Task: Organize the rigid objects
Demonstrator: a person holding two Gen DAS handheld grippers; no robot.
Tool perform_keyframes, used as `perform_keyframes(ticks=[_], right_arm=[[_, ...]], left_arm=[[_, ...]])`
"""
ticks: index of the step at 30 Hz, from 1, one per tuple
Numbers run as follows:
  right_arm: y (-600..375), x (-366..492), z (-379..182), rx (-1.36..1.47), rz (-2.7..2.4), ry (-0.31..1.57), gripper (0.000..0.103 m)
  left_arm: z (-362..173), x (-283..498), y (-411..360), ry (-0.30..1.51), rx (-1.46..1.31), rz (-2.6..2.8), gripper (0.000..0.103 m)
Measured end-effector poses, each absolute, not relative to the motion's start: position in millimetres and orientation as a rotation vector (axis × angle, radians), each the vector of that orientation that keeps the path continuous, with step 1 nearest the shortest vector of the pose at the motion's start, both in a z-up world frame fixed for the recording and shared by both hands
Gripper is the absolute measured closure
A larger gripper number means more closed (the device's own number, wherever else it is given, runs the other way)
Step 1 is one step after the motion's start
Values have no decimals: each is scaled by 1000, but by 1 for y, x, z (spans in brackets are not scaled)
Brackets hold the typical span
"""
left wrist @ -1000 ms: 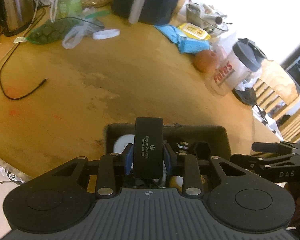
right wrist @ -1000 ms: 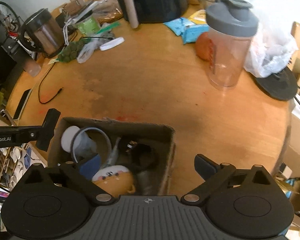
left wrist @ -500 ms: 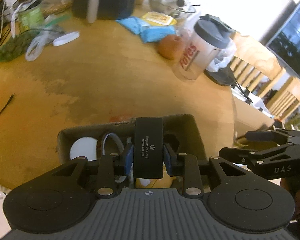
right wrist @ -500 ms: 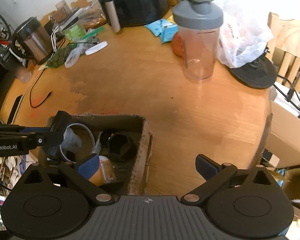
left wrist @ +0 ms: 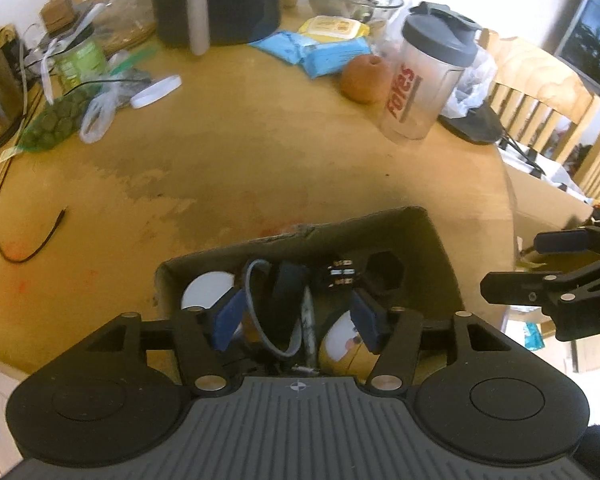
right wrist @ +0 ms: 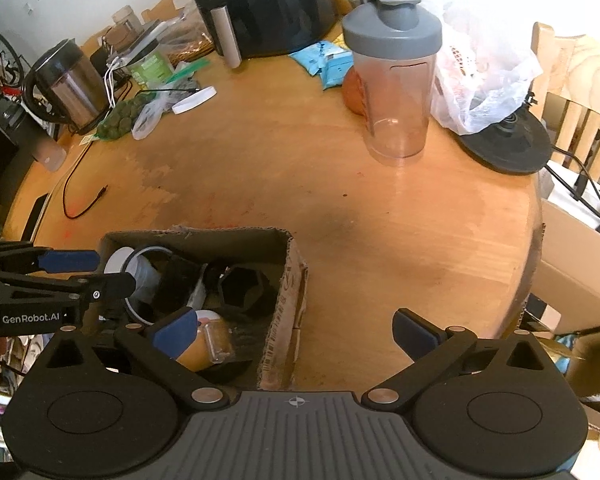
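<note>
The left gripper [left wrist: 296, 320] pointed steeply down over the open cardboard box [left wrist: 440, 256], its 2 blue pads [left wrist: 227, 316] apart and the jaws opening. Just past the pads, free of them, a black rectangular block [left wrist: 286, 284] sat blurred inside the box among a grey ring [left wrist: 256, 312], a white disc [left wrist: 206, 290] to the left, a black hexagonal piece [left wrist: 386, 272] to the right and a yellow-and-white item [left wrist: 342, 342] under the right pad.

The right gripper [right wrist: 296, 330] also tilted steeply down, jaws wide and holding nothing, straddling the box's right wall [right wrist: 290, 296]: its left pad [right wrist: 176, 330] hung over the contents, its right pad [right wrist: 416, 332] over bare table [right wrist: 380, 220]. The left gripper's fingers reached in from its left.

Well beyond both, a grey-lidded shaker bottle [right wrist: 396, 80] stood upright, then blue packets [left wrist: 316, 54], a black air fryer [right wrist: 260, 4] and a kettle [right wrist: 66, 84] far left.
</note>
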State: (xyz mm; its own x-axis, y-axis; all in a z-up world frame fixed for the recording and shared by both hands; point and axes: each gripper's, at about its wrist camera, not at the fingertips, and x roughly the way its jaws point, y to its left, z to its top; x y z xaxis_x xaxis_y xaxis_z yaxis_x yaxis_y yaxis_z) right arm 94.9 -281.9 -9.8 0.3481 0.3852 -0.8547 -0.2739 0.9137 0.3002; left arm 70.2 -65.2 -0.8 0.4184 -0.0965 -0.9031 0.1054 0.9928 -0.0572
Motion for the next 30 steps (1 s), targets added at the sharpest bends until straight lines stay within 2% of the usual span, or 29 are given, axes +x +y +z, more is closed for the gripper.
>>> perform_keyframes(ticks=[10,12,16,18,20,23,30], right_arm=[[-253,96,-4,-8,468,1125,0],[-248,96,-3,-44,468,1120,0],[-238,97,0,-88,484,1113,0],[-233,97,1,-110,495,1105,0],[-228,97,2,-136,500,1096,0],[-220,94,3,-191,499,1069,0],[-210,94,7,-234,505,1071,0]], left_arm=[[3,59,-45,1116,-29,-1,43],[3,56,-40,1109,-44,31,35],[6,49,-31,1088,-76,79,30],[7,47,-28,1080,-89,107,21],[8,44,-25,1076,-102,137,16],[10,41,-20,1072,-132,181,0],[13,39,-17,1079,-130,223,0]])
